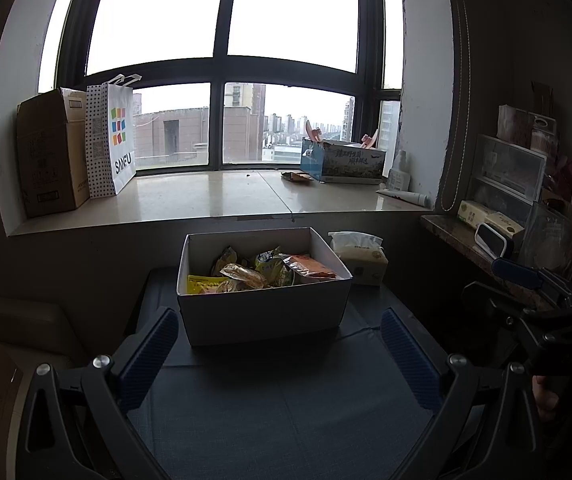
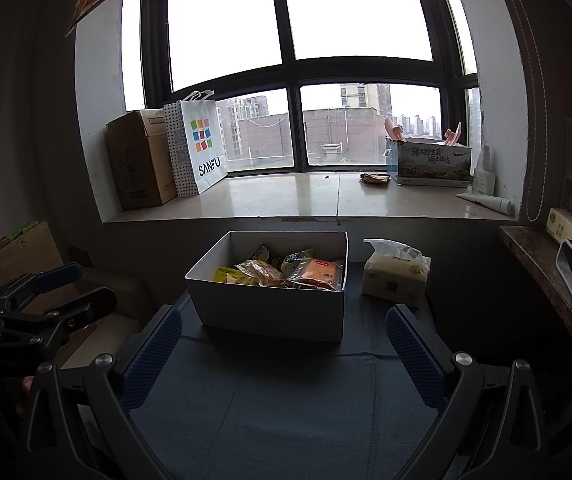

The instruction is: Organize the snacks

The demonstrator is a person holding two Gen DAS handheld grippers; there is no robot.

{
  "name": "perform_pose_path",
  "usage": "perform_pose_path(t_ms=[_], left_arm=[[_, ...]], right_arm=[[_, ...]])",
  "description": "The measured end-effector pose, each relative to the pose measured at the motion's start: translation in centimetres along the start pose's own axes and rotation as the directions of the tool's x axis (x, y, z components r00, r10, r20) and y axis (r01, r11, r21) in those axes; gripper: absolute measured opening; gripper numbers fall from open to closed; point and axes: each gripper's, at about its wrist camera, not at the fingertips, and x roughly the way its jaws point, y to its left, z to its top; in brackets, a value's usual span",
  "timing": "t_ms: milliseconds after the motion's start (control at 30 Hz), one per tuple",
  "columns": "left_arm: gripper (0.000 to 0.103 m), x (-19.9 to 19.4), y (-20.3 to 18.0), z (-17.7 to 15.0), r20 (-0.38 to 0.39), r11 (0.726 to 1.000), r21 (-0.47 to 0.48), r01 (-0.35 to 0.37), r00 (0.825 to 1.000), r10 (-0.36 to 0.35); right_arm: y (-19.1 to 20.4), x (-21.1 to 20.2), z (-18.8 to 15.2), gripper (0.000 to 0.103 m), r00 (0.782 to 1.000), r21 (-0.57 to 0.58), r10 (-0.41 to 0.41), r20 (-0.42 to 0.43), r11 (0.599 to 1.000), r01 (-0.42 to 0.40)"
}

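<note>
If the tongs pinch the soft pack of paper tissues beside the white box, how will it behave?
The cream plastic-wrapped tissue pack probably squashes, since its wrap looks soft. It is likely light for its size. The loose tissue sticking out on top may tear or pull free.

A large dark-framed window [image 1: 222, 64] admits overcast daylight; city buildings are visible beyond. A pale stone sill [image 1: 214, 196] spans beneath it, carrying a cardboard box [image 1: 52, 152] and a white shopping bag [image 1: 116, 136] at its left end. White walls flank the recess.
</note>
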Motion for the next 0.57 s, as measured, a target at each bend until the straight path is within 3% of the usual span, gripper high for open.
perform_pose_path(t_ms=[567], left_arm=[[0.103, 0.14, -0.02, -0.25, -0.004, 1.000, 0.007, -0.003, 1.000, 0.003]], right_arm=[[0.01, 0.02, 0.02, 0.103, 1.000, -0.003, 0.000, -0.002, 1.000, 0.000]])
